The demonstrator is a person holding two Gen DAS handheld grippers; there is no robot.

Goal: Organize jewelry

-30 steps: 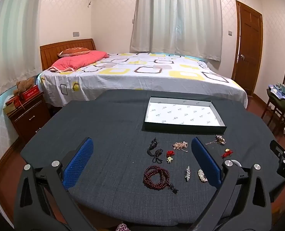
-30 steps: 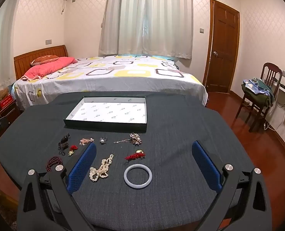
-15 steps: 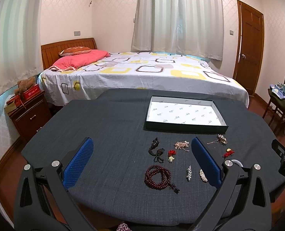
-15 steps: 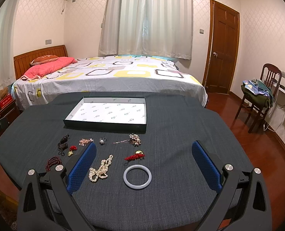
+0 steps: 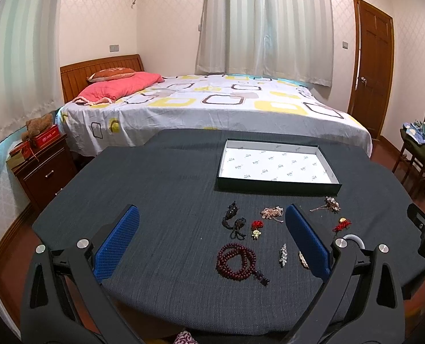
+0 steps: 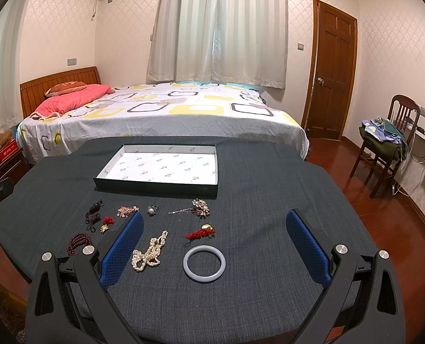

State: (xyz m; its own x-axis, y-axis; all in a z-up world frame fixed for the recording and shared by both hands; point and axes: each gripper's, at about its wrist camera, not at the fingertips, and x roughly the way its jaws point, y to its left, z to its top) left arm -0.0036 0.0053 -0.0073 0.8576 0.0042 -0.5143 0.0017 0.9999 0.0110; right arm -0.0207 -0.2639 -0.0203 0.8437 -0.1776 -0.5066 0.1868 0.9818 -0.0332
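Observation:
An empty shallow box with a white patterned lining point(image 5: 278, 163) point(image 6: 163, 166) lies on a dark cloth table point(image 5: 161, 189). In front of it lie loose pieces: dark red prayer beads point(image 5: 235, 261), a black corded pendant point(image 5: 234, 219), a red tassel charm point(image 5: 257, 228), a pearl necklace point(image 6: 150, 252), a pale bangle point(image 6: 204, 263), a red brooch point(image 6: 200, 233), a flower hairpin point(image 6: 198, 207), a ring point(image 6: 152, 209). My left gripper point(image 5: 212, 240) is open above the near table, empty. My right gripper point(image 6: 214, 243) is open above the bangle and pearls, empty.
A bed point(image 5: 212, 106) stands behind the table. A nightstand point(image 5: 40, 169) with boxes stands at the left, a chair point(image 6: 384, 143) with clothes at the right, a wooden door point(image 6: 331, 71) beyond it. The table's near edge is close under both grippers.
Both views have shifted very slightly; the table contents look unmoved. Both grippers stay open and empty.

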